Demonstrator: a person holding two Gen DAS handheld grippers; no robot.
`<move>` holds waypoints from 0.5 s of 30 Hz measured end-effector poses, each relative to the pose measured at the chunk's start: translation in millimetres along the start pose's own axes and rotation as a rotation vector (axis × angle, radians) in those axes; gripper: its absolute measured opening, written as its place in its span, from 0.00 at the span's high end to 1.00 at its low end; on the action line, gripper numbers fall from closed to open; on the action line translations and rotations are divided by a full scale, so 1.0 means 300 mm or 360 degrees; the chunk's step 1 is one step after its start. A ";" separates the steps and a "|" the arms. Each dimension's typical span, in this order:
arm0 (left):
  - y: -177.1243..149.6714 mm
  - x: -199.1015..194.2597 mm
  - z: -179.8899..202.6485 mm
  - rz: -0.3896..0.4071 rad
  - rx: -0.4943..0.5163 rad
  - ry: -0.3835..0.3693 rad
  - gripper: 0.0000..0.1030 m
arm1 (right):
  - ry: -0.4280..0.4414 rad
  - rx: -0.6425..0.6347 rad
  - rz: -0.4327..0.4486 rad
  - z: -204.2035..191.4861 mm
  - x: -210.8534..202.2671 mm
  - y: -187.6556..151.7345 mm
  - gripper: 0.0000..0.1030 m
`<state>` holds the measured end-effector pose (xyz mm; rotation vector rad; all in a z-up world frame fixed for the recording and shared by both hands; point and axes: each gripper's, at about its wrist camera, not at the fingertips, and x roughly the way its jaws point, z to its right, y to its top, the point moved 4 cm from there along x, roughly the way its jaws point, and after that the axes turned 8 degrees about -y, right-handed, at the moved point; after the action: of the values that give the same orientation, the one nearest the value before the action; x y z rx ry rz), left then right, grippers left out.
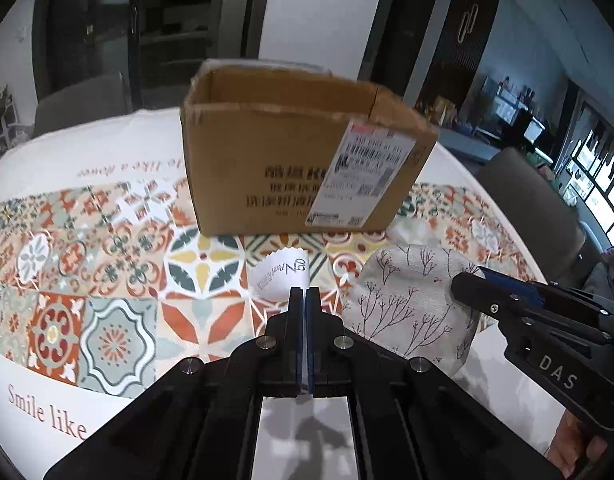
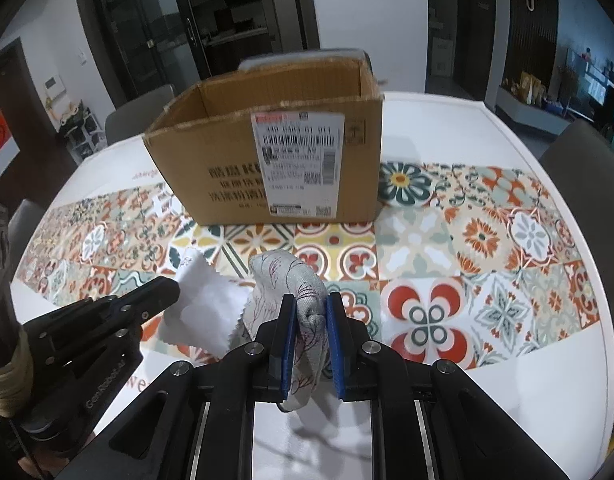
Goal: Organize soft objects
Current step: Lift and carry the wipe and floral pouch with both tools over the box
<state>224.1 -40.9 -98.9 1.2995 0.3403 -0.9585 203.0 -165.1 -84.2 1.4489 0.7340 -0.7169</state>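
The left gripper (image 1: 306,300), jaws pressed together, pinches one white zigzag-edged fabric swatch (image 1: 281,278); the right gripper (image 2: 310,312), nearly closed, clamps one grey branch-printed cloth (image 2: 291,280). Both pieces hang above the tile-patterned tablecloth (image 2: 467,248), short of the single open brown cardboard box (image 2: 235,152); neither piece is in it yet

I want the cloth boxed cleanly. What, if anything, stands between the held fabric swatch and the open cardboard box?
Nothing visible does. The fabric swatch hangs in both tools, and only bare patterned tablecloth lies between it and the cardboard box, whose top stands open.
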 end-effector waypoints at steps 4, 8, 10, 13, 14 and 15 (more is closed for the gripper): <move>0.038 -0.058 0.022 0.0084 0.0023 -0.0003 0.97 | 0.0000 0.0003 0.0063 0.004 -0.043 0.025 0.84; 0.082 -0.121 0.049 0.0179 0.0050 -0.0009 0.97 | 0.0011 0.0016 0.0126 0.010 -0.087 0.052 0.84; 0.100 -0.147 0.062 0.0216 0.0065 -0.0017 0.97 | 0.0014 0.0019 0.0166 0.012 -0.115 0.067 0.84; 0.137 -0.195 0.085 0.0292 0.0096 -0.0022 0.97 | 0.0017 0.0025 0.0237 0.015 -0.159 0.092 0.84; 0.147 -0.207 0.091 0.0312 0.0104 -0.0024 0.97 | 0.0018 0.0027 0.0253 0.016 -0.169 0.098 0.84; 0.158 -0.220 0.096 0.0332 0.0110 -0.0026 0.97 | 0.0018 0.0028 0.0277 0.017 -0.184 0.107 0.84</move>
<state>212.6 -42.1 -13.5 1.3600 0.1561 -0.8097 195.8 -170.7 -20.9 1.5132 0.6030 -0.5830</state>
